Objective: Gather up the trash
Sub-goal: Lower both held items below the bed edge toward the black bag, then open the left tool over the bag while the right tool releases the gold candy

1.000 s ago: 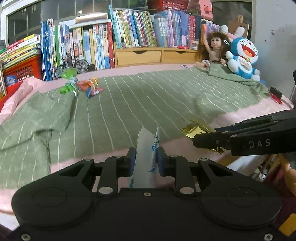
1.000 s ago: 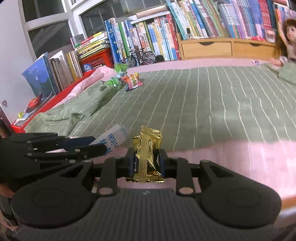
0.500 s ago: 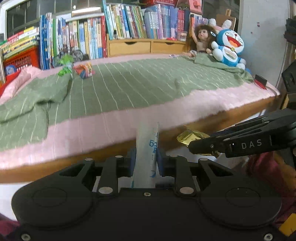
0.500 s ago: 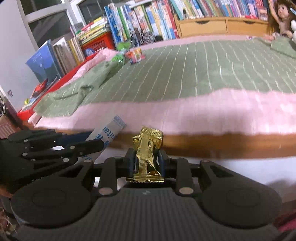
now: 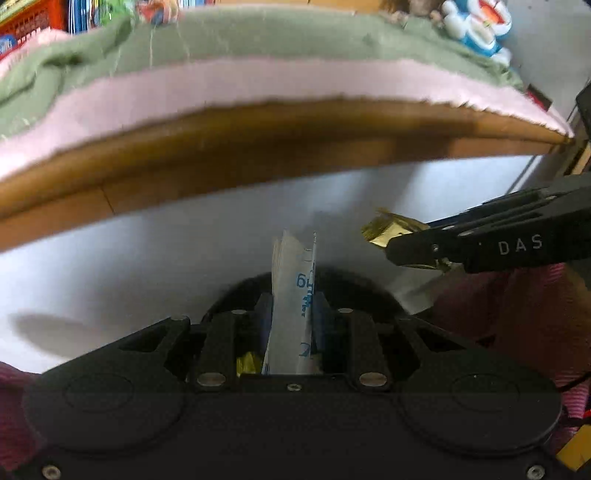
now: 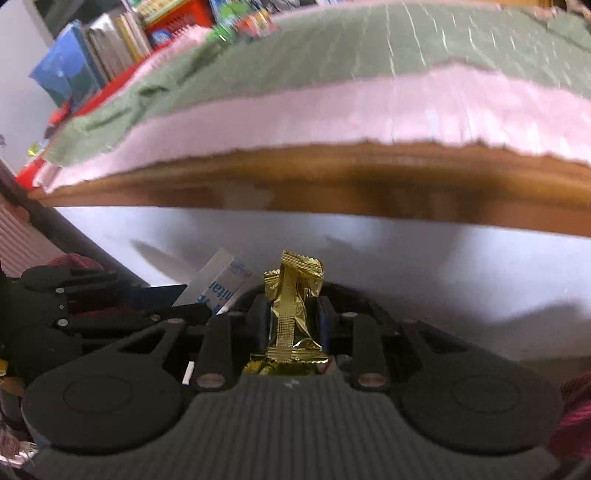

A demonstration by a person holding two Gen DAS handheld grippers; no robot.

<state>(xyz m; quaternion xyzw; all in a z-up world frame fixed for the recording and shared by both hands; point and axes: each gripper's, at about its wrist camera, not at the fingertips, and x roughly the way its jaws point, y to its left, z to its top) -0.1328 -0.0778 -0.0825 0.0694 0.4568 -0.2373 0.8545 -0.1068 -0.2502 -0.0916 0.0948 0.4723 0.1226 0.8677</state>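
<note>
A: Status on both grippers?

B: Left gripper [image 5: 291, 317] pinches the white wrapper [image 5: 293, 291] upright btwn its fingers. Right gripper [image 6: 293, 321] is clamped on the gold wrapper [image 6: 293, 314], same way.

A: Why so low?

B: Both sit below the bed edge [image 5: 258, 147], facing the white panel [image 5: 166, 251]. Prob heading for a bin, something dark under the fingers, can't tell what.

A: More trash?

B: Yep, colourful wrappers [image 6: 240, 27] on the green blanket [image 6: 295, 62], far side.

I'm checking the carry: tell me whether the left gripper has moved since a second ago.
Yes. The left gripper, shut on the white wrapper, has dropped and pulled back from the bed: the wooden bed rail now sits above it.
</note>
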